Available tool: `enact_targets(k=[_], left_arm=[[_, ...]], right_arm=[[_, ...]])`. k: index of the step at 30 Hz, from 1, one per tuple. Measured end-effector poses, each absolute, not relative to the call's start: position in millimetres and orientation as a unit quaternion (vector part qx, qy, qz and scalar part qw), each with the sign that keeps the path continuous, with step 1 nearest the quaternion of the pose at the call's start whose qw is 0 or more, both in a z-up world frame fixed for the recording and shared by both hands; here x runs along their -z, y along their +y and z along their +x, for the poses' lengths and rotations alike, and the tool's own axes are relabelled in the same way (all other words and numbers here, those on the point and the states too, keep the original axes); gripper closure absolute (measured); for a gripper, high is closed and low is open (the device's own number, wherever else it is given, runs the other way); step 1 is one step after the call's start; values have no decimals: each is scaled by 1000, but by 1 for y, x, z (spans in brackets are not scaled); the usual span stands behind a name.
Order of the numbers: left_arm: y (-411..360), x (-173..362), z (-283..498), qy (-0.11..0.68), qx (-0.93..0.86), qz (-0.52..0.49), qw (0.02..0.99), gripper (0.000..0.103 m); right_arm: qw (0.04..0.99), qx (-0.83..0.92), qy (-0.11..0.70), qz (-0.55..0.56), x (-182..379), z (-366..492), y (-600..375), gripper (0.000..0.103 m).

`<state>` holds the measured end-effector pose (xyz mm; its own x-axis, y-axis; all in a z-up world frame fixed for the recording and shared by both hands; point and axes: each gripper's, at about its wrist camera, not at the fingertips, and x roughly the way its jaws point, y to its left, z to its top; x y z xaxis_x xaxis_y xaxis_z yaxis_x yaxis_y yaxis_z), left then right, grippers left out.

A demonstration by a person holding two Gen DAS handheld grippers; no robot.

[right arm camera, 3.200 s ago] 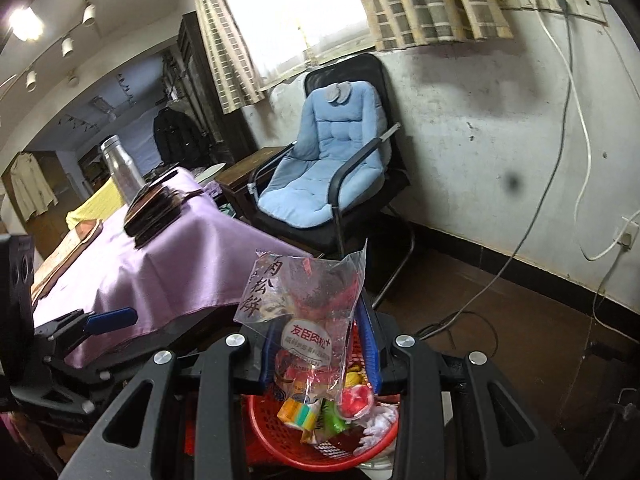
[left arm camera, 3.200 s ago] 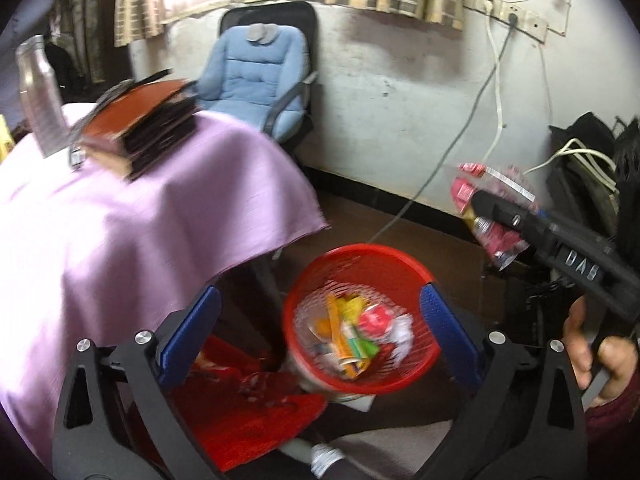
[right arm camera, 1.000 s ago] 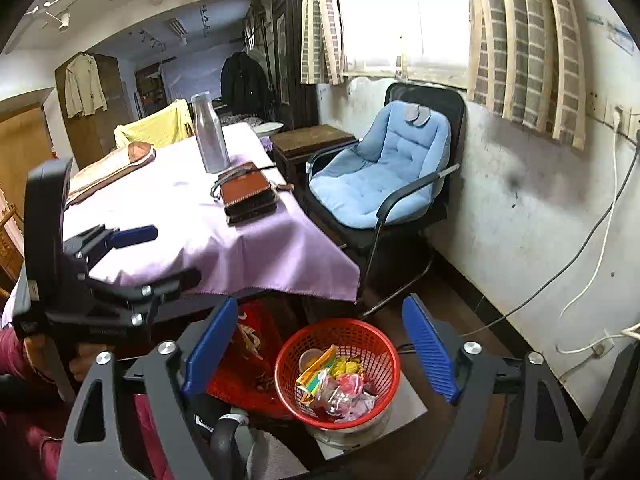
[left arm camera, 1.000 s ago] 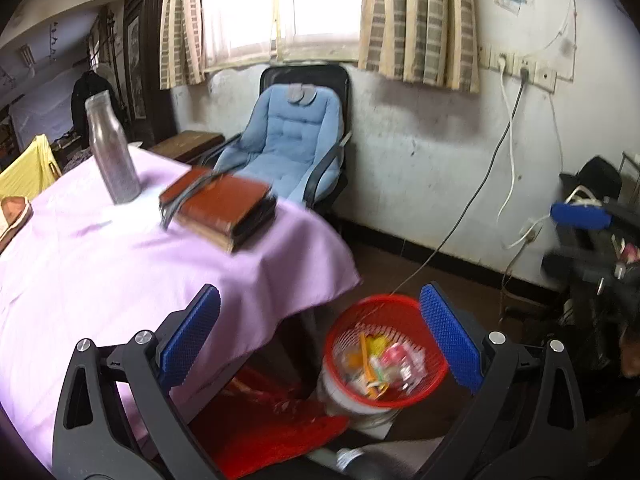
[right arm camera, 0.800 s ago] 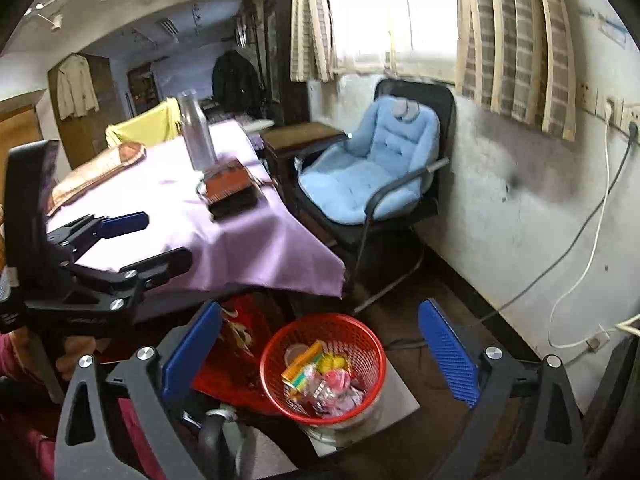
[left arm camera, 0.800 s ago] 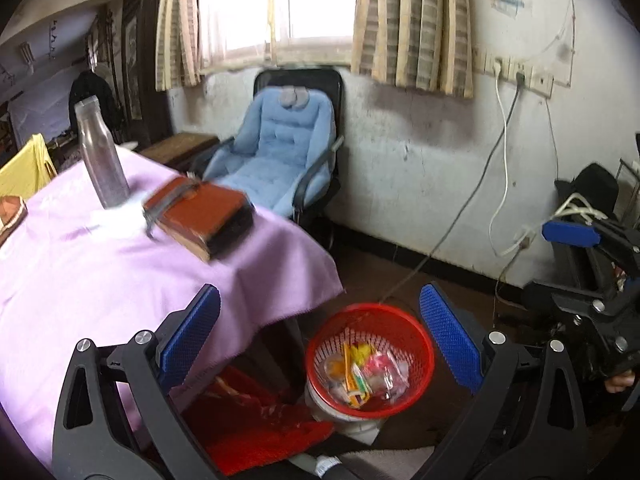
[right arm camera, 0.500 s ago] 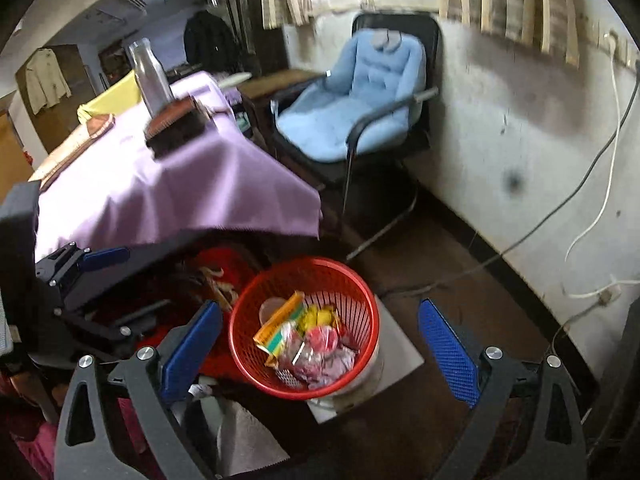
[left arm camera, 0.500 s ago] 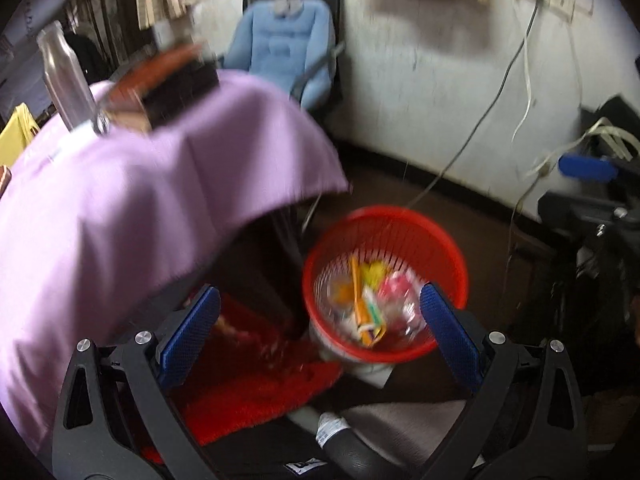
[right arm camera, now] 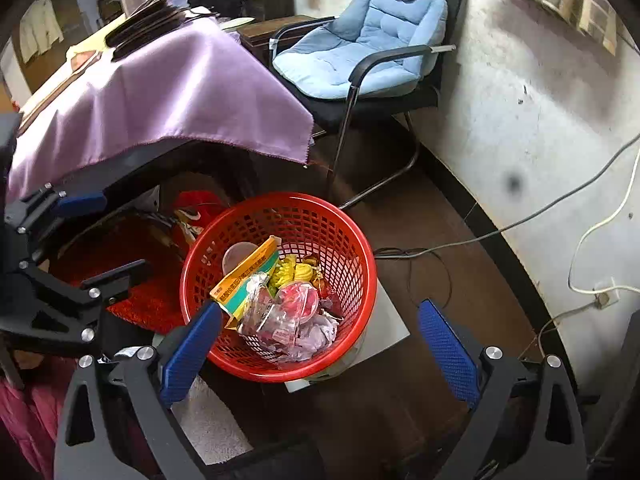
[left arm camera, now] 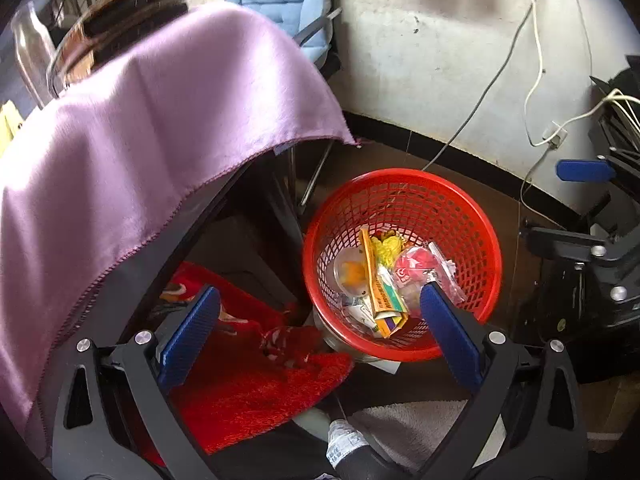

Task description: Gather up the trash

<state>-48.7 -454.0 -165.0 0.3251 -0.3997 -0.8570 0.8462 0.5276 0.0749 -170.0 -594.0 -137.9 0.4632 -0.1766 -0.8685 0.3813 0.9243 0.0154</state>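
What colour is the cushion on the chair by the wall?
Light blue; the chair cushion shows best in the right wrist view.

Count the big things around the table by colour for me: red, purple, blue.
Red: 2, the basket and the rug
Purple: 1, the tablecloth
Blue: 1, the chair cushion
Total: 4

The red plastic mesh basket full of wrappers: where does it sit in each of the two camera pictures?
Left wrist view: the red plastic mesh basket sits right of centre, on the floor below the table edge.
Right wrist view: the same basket sits centre, slightly left and low.
Shared landmark: the purple tablecloth, upper left of the basket in both.
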Motion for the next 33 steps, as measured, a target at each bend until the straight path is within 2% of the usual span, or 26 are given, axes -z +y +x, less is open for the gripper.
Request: enact_targets(k=[7,33], left_arm=[[-453,162,-50,420,409,267,765,7],[-450,151,-57,398,412,270,774,7]], right_arm=[[849,147,493,125,135,-171,-597,6],[848,136,503,94,129,-166,-584,6]])
